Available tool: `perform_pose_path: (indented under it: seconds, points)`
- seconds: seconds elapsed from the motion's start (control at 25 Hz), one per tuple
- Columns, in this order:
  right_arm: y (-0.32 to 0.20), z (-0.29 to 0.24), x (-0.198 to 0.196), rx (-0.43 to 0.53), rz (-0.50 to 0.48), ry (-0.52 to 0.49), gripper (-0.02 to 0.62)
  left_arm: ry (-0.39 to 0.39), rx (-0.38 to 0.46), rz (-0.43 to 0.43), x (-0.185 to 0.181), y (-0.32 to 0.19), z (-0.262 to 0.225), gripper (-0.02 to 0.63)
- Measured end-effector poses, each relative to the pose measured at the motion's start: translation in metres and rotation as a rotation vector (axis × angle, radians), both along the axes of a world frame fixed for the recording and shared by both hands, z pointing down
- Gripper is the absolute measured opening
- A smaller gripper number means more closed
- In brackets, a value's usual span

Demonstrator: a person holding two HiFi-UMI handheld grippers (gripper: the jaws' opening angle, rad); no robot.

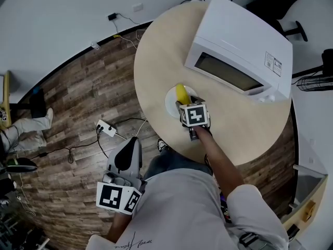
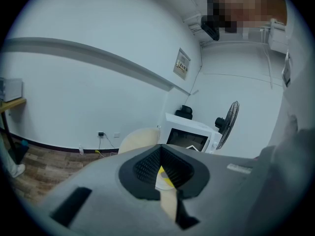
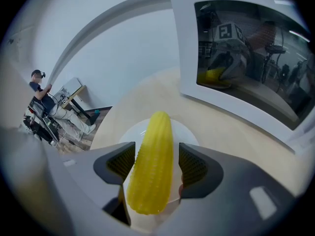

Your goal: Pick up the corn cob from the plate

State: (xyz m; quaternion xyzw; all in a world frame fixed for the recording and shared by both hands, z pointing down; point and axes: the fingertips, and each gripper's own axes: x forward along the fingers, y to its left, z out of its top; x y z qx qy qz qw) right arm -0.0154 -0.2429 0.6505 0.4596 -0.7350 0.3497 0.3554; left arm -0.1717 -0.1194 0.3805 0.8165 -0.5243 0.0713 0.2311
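Observation:
A yellow corn cob (image 1: 180,93) lies on a small white plate (image 1: 170,102) near the middle of the round table. My right gripper (image 1: 184,102) is down over the plate, pointing steeply downward. In the right gripper view the corn cob (image 3: 151,168) lies lengthwise between the two black pads (image 3: 193,163) of my right gripper (image 3: 156,165), which stands open around it without pressing on it. The plate (image 3: 186,132) shows beneath. My left gripper (image 1: 133,144) hangs off the table by the person's left side, its jaws together with nothing held (image 2: 160,150).
A white microwave (image 1: 239,46) stands on the light wooden table (image 1: 156,61) just behind the plate; its dark door (image 3: 246,48) mirrors the gripper. A power strip and cables (image 1: 105,128) lie on the wooden floor at the left.

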Motion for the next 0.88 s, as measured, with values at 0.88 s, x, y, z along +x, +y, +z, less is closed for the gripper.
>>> perform_pose_path:
  seconds: [0.88]
  points:
    - [-0.012,0.017,-0.004,-0.037,0.036,0.052,0.302,-0.004,0.006,-0.018,-0.007,-0.004,0.002,-0.009]
